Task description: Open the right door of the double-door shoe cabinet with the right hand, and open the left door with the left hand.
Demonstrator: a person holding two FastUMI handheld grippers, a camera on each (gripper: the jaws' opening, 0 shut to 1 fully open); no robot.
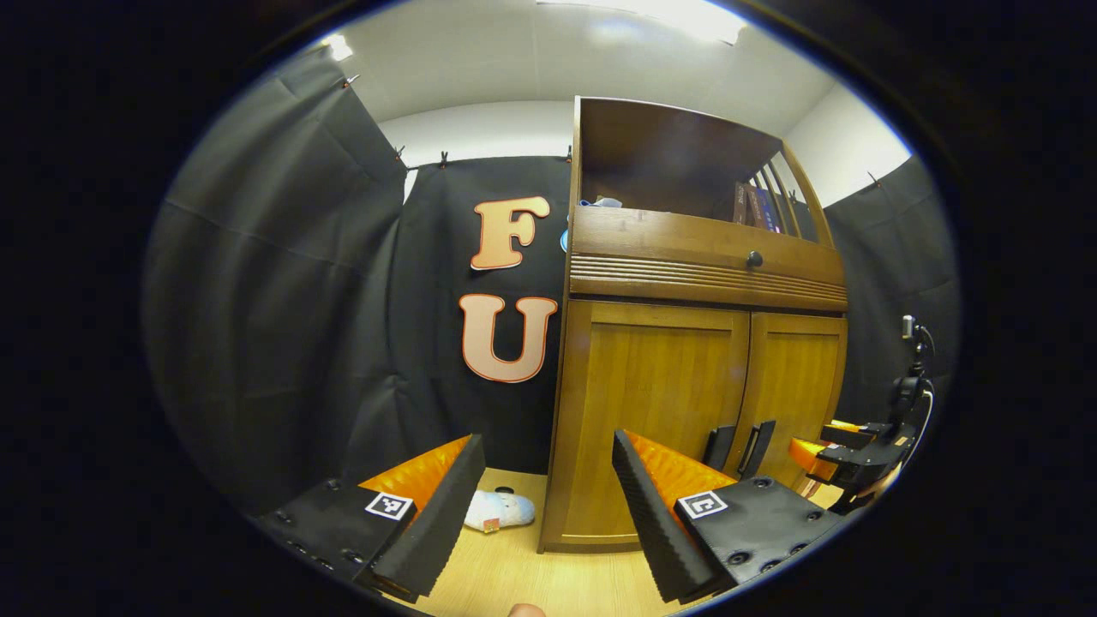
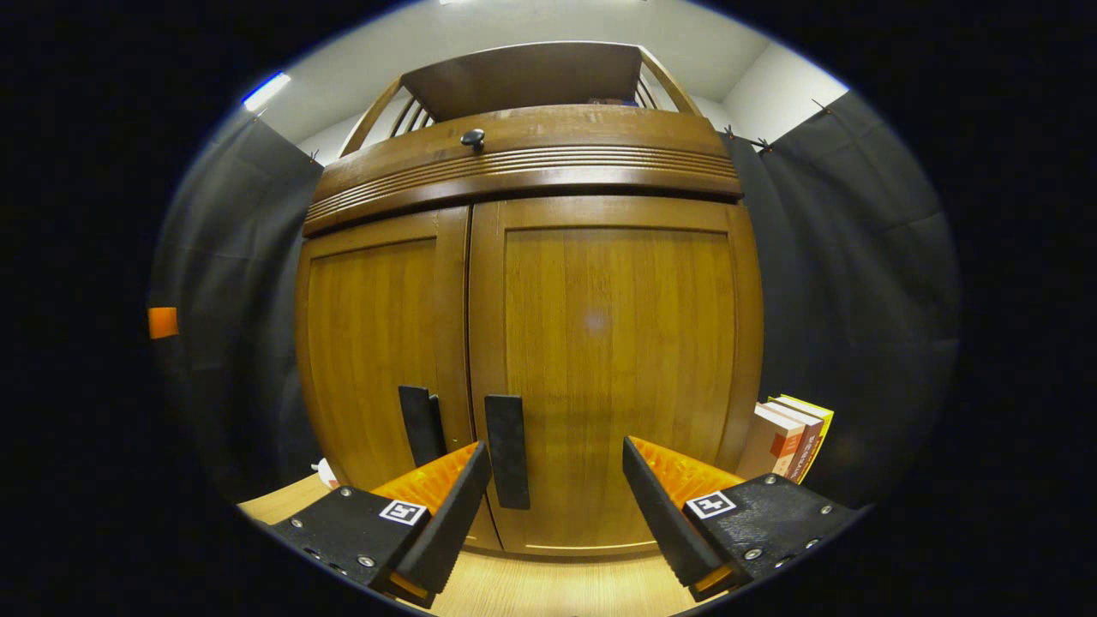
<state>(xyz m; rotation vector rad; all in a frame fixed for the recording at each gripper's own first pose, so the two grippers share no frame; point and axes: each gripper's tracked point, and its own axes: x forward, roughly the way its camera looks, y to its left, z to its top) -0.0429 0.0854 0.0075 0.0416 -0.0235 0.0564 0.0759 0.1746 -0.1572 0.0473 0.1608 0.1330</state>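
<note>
A wooden shoe cabinet [image 2: 591, 334] stands before me with both doors shut. In the right gripper view the right door's dark handle [image 2: 507, 450] hangs just beside the inner edge of my right gripper's left finger, and the left door's handle [image 2: 420, 424] is a little farther left. My right gripper [image 2: 555, 467] is open, close to the right door. In the left gripper view my left gripper [image 1: 547, 458] is open, off the cabinet's [image 1: 651, 411] left front corner, with both handles [image 1: 739, 447] to its right. The right gripper [image 1: 844, 458] shows there at the far right.
A drawer with a round knob [image 2: 472, 136] runs above the doors, under an open shelf holding books [image 1: 754, 206]. More books [image 2: 788, 441] lean beside the cabinet's right side. A white soft item [image 1: 499, 510] lies on the wooden floor left of the cabinet. Black cloth walls surround the booth.
</note>
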